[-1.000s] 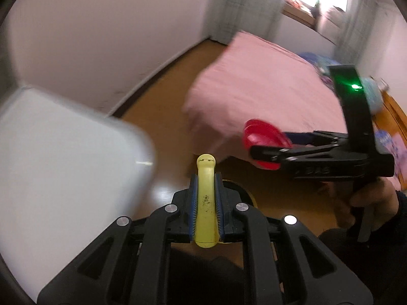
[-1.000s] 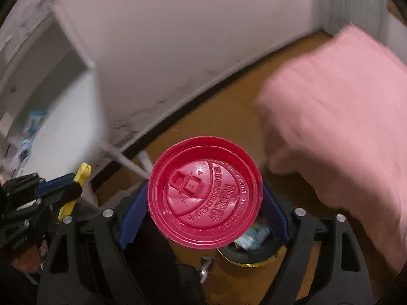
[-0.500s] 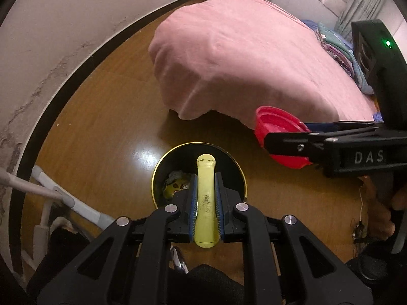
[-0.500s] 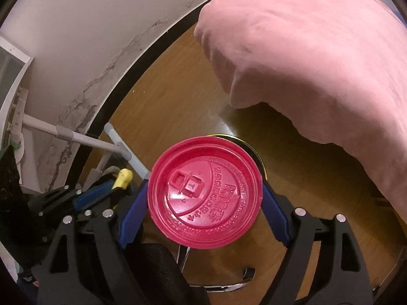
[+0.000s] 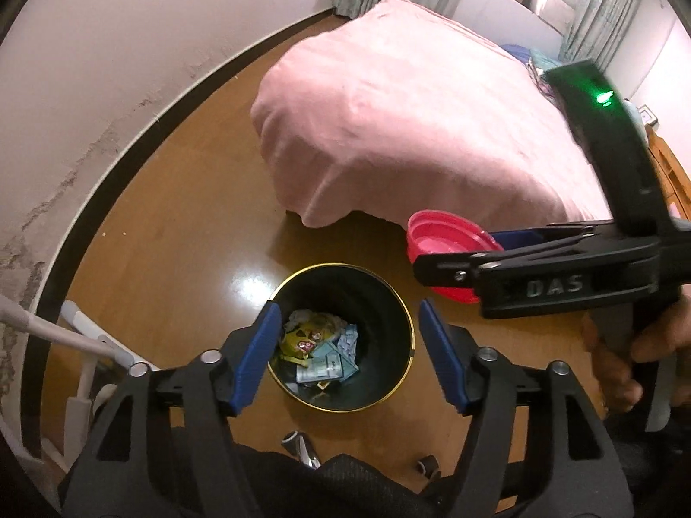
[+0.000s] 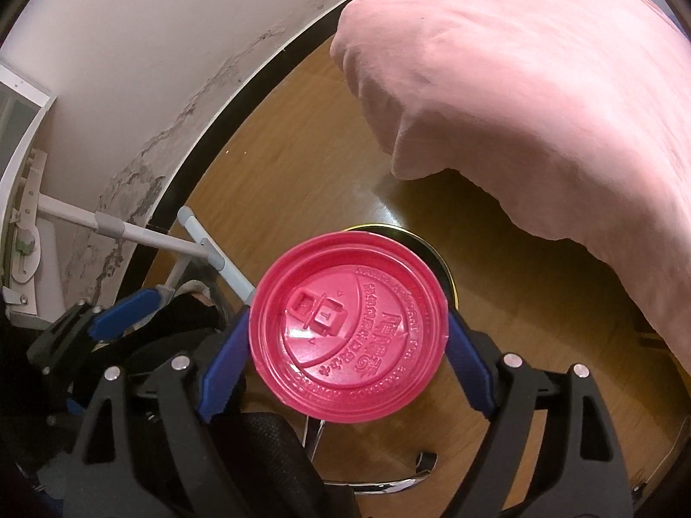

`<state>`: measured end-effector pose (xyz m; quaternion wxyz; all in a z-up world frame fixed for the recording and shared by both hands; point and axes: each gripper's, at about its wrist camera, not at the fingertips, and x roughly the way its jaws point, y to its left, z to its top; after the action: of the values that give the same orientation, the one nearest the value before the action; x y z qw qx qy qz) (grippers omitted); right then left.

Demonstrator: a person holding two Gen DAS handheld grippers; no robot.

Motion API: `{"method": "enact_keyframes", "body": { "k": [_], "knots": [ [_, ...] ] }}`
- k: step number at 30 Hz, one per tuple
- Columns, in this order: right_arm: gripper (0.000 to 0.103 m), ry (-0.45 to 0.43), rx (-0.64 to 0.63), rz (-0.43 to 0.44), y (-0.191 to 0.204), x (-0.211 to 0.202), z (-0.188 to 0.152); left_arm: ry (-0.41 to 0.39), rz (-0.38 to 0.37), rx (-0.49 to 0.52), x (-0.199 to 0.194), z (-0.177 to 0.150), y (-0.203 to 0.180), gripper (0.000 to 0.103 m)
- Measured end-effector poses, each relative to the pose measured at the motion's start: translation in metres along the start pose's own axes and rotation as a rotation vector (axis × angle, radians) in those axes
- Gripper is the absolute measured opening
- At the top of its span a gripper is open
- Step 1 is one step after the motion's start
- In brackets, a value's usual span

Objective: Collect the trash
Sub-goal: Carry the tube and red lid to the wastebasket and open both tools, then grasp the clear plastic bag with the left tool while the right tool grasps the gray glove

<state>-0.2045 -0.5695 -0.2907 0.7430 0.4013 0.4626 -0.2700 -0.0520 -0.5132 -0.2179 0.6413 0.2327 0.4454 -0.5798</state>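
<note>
A black bin with a gold rim [image 5: 341, 266] stands on the wooden floor, holding wrappers and paper scraps [image 5: 321, 347]. My left gripper [image 5: 347, 308] hovers right above it, jaws opening, with nothing between the blue pads [image 5: 259, 345]. To the right of the bin, my right gripper [image 5: 436, 261] holds a red plastic cup lid [image 5: 436, 233] level. In the right wrist view the lid [image 6: 350, 328] faces the camera between the blue pads [image 6: 224, 362], which still touch its rim as the jaws open slightly. It hides most of the bin [image 6: 432, 250].
A bed under a pink cover [image 5: 410, 129] fills the far right. A white wall with dark skirting [image 5: 108, 181] curves along the left. A pale tube frame [image 5: 86, 341] stands by the wall. A chrome chair base [image 6: 380, 483] lies near the bottom. A hand [image 5: 626, 354] grips the right tool.
The left jaws have opened and the yellow stick they held is gone from between them. Both grippers sank toward the bin. The red lid stays in the right gripper.
</note>
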Motion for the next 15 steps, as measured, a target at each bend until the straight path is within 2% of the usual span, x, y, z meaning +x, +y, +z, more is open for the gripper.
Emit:
{"method": "enact_keyframes", "body": {
  "k": [3, 5, 8, 15],
  "knots": [
    [0.092, 0.002, -0.011, -0.021, 0.005, 0.002, 0.001, -0.028, 0.038, -0.003, -0.018, 0.000, -0.001, 0.075],
    [0.092, -0.009, -0.010, -0.019, 0.008, 0.000, 0.003, -0.043, 0.060, -0.010, -0.029, 0.001, -0.001, 0.075],
    [0.092, -0.037, -0.012, -0.017, 0.011, -0.006, 0.004, -0.084, 0.080, -0.023, -0.048, 0.002, 0.001, 0.084],
    [0.092, -0.138, -0.067, -0.006, 0.036, -0.037, 0.001, -0.123, 0.141, -0.052, -0.095, -0.006, 0.010, 0.086]
  ]
}}
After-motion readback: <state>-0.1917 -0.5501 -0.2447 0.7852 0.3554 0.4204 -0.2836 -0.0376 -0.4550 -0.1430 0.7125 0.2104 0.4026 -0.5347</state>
